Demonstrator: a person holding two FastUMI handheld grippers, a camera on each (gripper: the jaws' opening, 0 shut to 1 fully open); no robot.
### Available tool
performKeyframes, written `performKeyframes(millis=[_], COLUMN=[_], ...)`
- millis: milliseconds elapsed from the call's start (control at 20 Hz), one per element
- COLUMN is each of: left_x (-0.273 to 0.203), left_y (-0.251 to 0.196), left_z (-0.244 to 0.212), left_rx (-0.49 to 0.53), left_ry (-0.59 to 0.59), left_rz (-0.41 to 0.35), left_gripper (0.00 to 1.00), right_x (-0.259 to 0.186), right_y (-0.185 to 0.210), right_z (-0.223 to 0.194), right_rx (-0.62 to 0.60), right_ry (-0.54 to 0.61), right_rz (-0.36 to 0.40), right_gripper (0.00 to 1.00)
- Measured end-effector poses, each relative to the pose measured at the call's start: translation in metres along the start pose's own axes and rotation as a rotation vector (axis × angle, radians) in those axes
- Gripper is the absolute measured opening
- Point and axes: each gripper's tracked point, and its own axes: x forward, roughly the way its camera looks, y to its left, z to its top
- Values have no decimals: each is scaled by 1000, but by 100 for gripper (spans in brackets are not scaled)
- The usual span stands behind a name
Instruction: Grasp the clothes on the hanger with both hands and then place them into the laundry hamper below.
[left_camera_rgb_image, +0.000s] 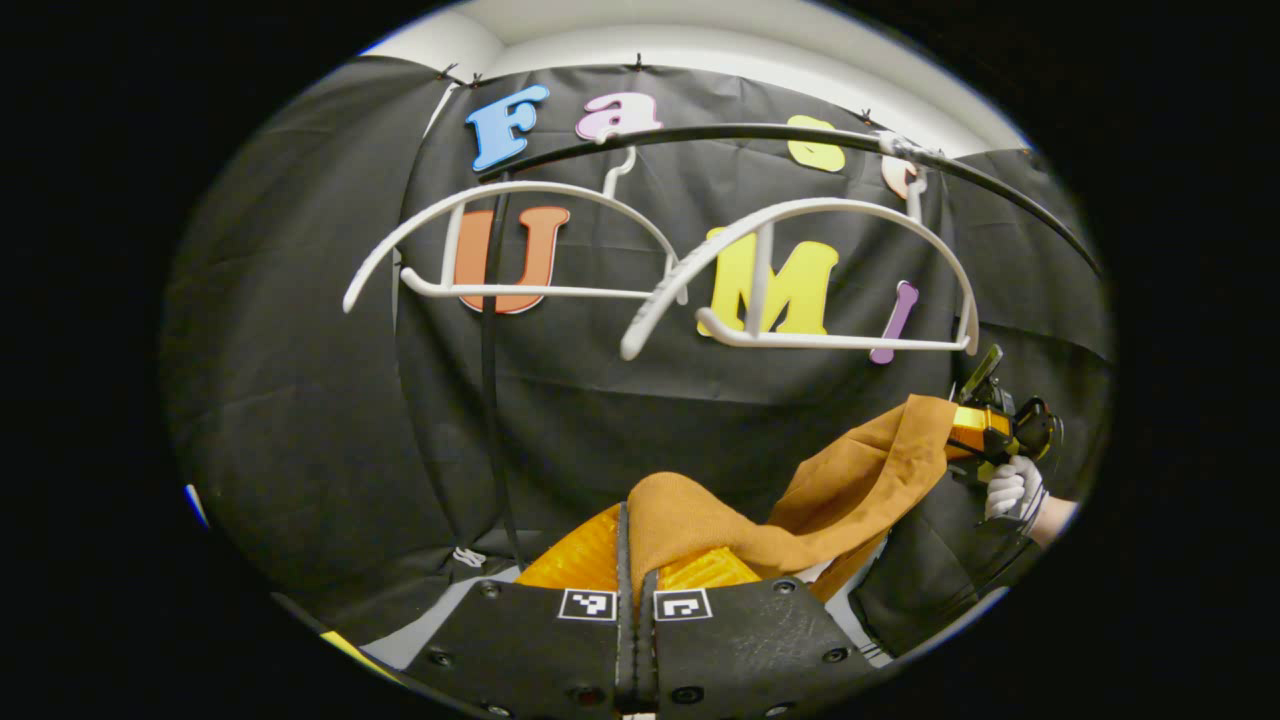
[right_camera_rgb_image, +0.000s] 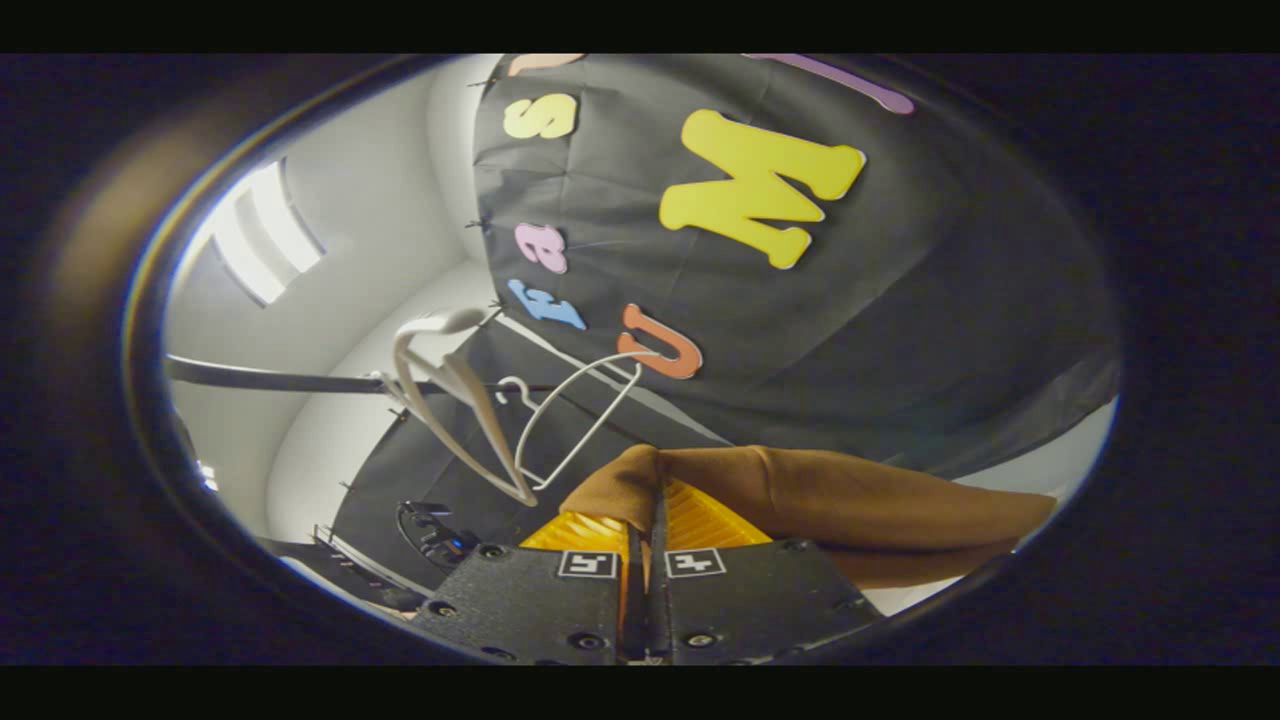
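1. Two grippers are holding the brown garment (left_camera_rgb_image: 850, 490) right now: my left gripper (left_camera_rgb_image: 636, 570) is clamping its jaws on one bunched edge at six o'clock in the left gripper view.
2. My right gripper (right_camera_rgb_image: 645, 540) is pinching the other end with jaws together on the cloth.
3. I am seeing both white hangers (left_camera_rgb_image: 520, 245) hanging bare on the rail (left_camera_rgb_image: 760, 130) at twelve o'clock.
4. I am judging the fabric light, soft and sagging, so edge grips should be holding.
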Motion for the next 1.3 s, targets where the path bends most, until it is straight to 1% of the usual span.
performKeyframes(millis=[200, 350, 450, 500, 550, 600, 650, 750, 800, 850, 900, 950, 1150, 1300], left_x=[-26, -37, -42, -43, -45, -45, -45, -44, -45, -46, -42, -40, -46, -53], left_y=[-35, -62, -80, -90, -99, -105, -113, -120, -119, -119, -118, -117, -107, -101], left_z=[8, 19, 16, 11, 4, -3, -10, -33, -48, -65, -81, -103, -175, -226], left_rx=[20, 38, 48, 52, 56, 63, 63, 60, 58, 45, 27, 6, -105, -123], left_ry=[-26, -42, -45, -41, -35, -26, -17, 11, 30, 53, 78, 113, 235, 326], left_rz=[-60, -136, -189, -216, -238, -257, -280, -303, -293, -290, -287, -281, -246, -215], left_gripper=[0, 0, 0, 4, 4, 0, 0, 0, 0, 4, 4, 0, 0, 0], right_x=[-2, 8, 16, 16, 16, 17, 16, 11, 7, 5, -1, -4, -18, -40], right_y=[57, 91, 93, 89, 87, 87, 84, 64, 52, 39, 27, 14, -36, -77], right_z=[-53, -93, -118, -131, -140, -150, -161, -179, -189, -200, -211, -223, -266, -299], right_rx=[-56, -104, -140, -149, -144, -136, -138, -156, -166, -174, -185, -195, -209, -185], right_ry=[19, 33, 41, 39, 32, 31, 41, 49, 60, 79, 97, 120, 221, 299], right_rz=[27, 11, -30, -62, -82, -90, -105, -177, -217, -257, -297, -342, -508, -638], right_gripper=[4, 4, 4, 4, 4, 5, 5, 4, 4, 3, 4, 4, 4, 5])
